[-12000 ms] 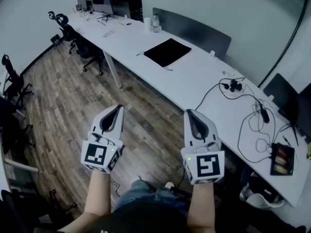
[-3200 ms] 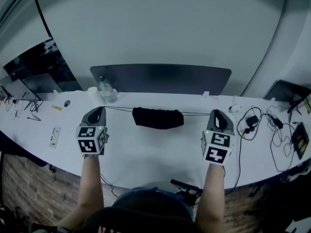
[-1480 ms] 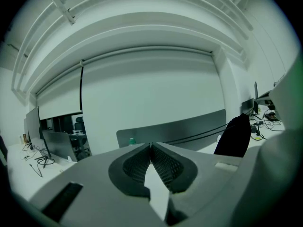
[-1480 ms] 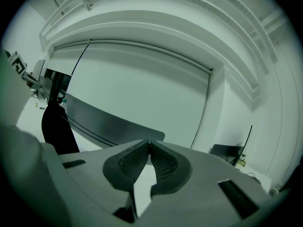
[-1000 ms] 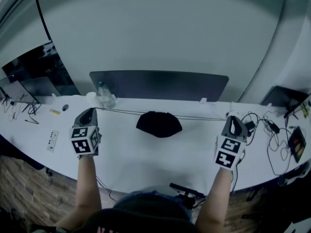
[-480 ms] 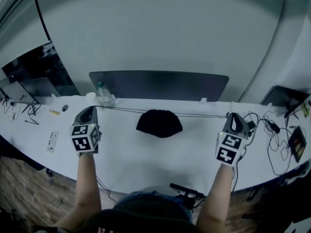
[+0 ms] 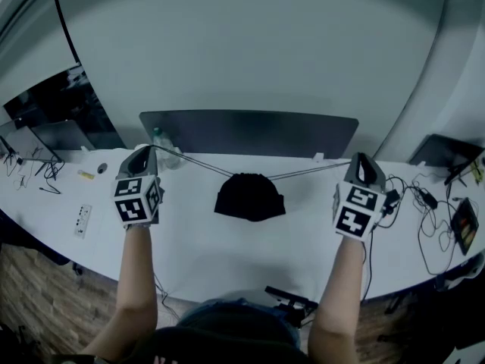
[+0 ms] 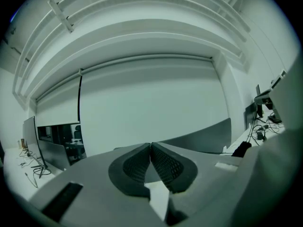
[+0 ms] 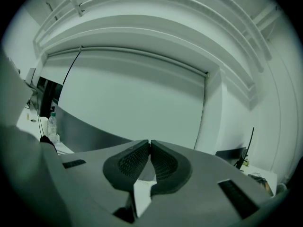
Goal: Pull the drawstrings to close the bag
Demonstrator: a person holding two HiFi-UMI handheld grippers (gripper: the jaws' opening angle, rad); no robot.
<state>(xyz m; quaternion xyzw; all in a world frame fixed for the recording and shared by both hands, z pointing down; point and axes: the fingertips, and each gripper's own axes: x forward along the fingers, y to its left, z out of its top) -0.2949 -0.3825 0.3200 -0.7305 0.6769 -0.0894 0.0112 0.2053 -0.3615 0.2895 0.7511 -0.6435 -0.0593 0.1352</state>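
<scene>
Newly raised, left gripper and right gripper are clenching fingers on two drawstrings of one black bag; one bottle nearby.

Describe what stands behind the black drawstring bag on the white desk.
Behind the black drawstring bag, a dark divider panel runs along the far edge of the desk, pale wall beyond. The desk beneath the bag is covered.

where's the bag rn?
Head view: the black bag is over the white desk, centred between the left gripper and right gripper, its drawstrings running to each, just in front of the dark divider panel.
</scene>
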